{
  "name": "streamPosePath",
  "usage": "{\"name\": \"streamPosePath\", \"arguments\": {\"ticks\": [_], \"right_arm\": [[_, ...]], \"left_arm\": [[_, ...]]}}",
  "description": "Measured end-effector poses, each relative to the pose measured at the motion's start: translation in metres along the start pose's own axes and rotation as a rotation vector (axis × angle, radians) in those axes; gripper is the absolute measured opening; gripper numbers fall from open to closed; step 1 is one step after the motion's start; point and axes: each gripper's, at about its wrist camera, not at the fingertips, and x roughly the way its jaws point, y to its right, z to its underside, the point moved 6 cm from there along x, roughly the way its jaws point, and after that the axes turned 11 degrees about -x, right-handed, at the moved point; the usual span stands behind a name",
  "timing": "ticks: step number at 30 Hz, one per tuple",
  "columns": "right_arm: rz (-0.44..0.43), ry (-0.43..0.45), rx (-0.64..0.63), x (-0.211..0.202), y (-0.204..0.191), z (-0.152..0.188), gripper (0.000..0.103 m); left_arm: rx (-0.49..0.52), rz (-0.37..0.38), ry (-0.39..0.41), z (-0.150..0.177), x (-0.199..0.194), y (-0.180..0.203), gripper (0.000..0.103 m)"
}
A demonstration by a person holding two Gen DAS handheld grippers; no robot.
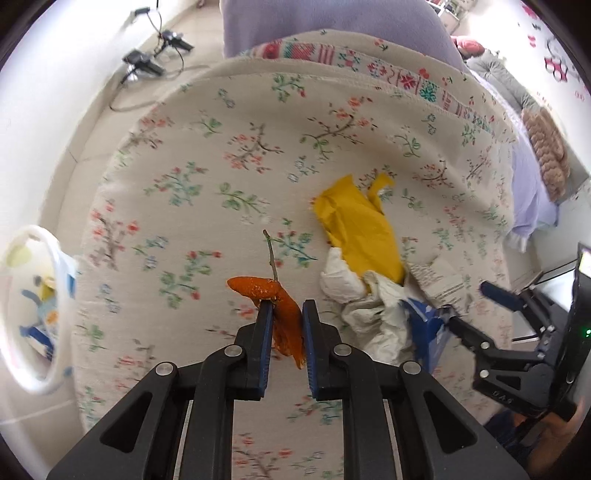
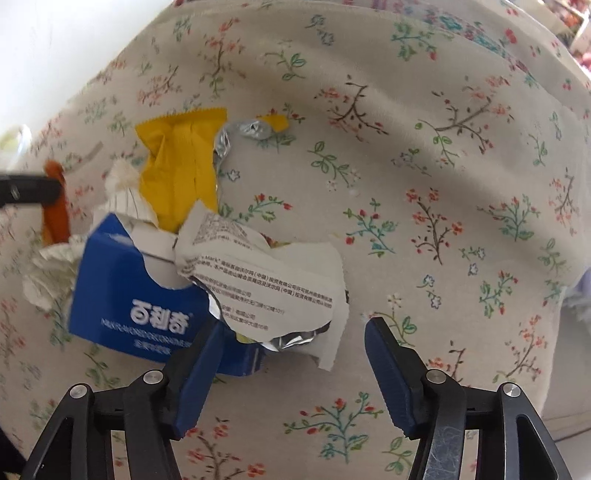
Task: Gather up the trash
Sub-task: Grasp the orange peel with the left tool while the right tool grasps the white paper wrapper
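Observation:
My left gripper (image 1: 287, 305) is shut on a curl of orange peel (image 1: 255, 288), held just above the floral tablecloth (image 1: 221, 166). A thin twig (image 1: 271, 254) lies beyond it. To the right is a trash heap: a yellow wrapper (image 1: 358, 229), crumpled white tissue (image 1: 354, 302) and a blue carton (image 2: 125, 295). A torn white printed wrapper with foil lining (image 2: 266, 280) lies on the carton. My right gripper (image 2: 295, 326) stands open over that wrapper's lower edge, its left finger against the carton. The pads do not press on anything.
A white bin with a plastic liner (image 1: 55, 251) holding scraps stands off the table's left edge. Cables and black devices (image 1: 147, 62) lie on the floor at the far left. A purple-covered seat (image 1: 332, 22) stands behind the table, a bed (image 1: 532, 206) at right.

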Motion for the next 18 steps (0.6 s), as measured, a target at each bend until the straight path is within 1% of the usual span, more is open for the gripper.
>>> {"name": "streamPosePath", "arguments": {"ticks": [1,3,7,9,13,16,17,18], "right_arm": [[0.009,0.000,-0.017,0.000,-0.002,-0.001,0.068],[0.022,0.002,-0.048,0.000,-0.007,-0.004,0.068],[0.030,0.003,-0.076,0.005,-0.009,-0.008,0.067],[0.016,0.007,-0.071,0.006,-0.010,-0.013,0.063],[-0.054,0.015,-0.024,0.009,-0.003,-0.015,0.056],[-0.097,0.019,0.016,0.009,0.002,-0.015,0.048],[-0.098,0.018,0.022,0.009,0.004,-0.015,0.045],[-0.096,0.019,0.028,0.008,0.005,-0.015,0.038]], "left_arm": [[0.021,-0.023,0.008,0.000,-0.001,0.000,0.017],[0.044,-0.044,0.005,0.002,0.001,0.000,0.017],[0.036,-0.069,-0.035,0.007,0.016,-0.002,0.017],[0.032,-0.076,-0.040,0.008,0.024,0.000,0.017],[0.030,-0.085,-0.035,0.006,0.028,0.002,0.017],[0.034,-0.095,-0.024,0.007,0.031,0.003,0.018],[0.030,-0.100,-0.019,0.008,0.031,0.002,0.019],[0.021,-0.101,-0.016,0.008,0.031,0.002,0.019]]}}
